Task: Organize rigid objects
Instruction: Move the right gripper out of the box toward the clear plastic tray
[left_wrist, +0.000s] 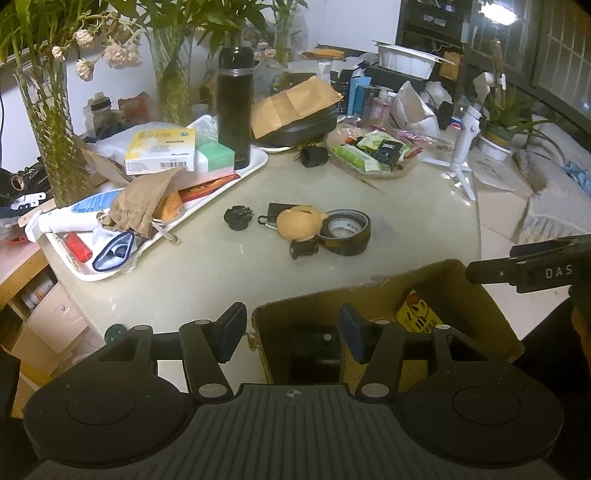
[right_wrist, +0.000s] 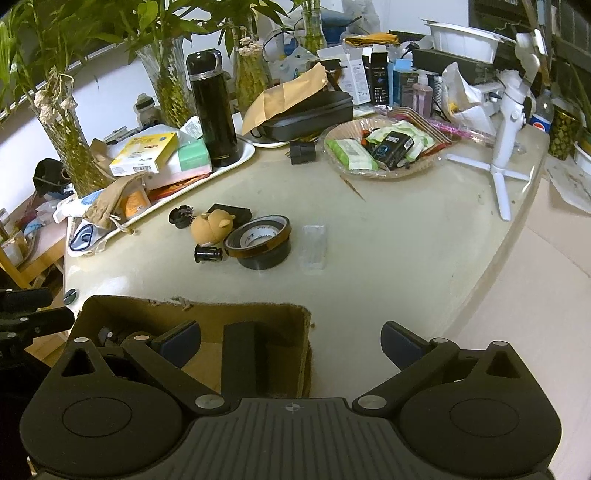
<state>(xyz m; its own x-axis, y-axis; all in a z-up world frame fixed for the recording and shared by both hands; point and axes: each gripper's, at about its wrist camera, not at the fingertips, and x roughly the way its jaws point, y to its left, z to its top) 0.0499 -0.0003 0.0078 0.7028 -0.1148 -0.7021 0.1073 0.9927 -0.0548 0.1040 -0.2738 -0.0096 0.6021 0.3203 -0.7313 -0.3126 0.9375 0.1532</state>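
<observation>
- Right wrist view: cardboard box (right_wrist: 207, 325) at near edge of table already has stuff in it, a black block (right_wrist: 240, 354) + some dark bits far left (can't tell what), so I'd say partway done.
- Left to sort, mid-table: tape roll (right_wrist: 258, 240), plush bear (right_wrist: 212, 227), small black parts, clear case (right_wrist: 314, 247).
- Right gripper (right_wrist: 291, 343) jaws wide apart, nothing betw them.
- Left gripper (left_wrist: 293, 328) half open straddling the box's left wall (left_wrist: 258, 332), not clamped afaict.

Both fisheye views were dim and greenish, grainy, edges bowed and vignetted. A glaring lamp (left_wrist: 498, 14) sat at one o'clock, probably the main source. The cardboard box (right_wrist: 295, 332) interior lay in deep shadow.
</observation>
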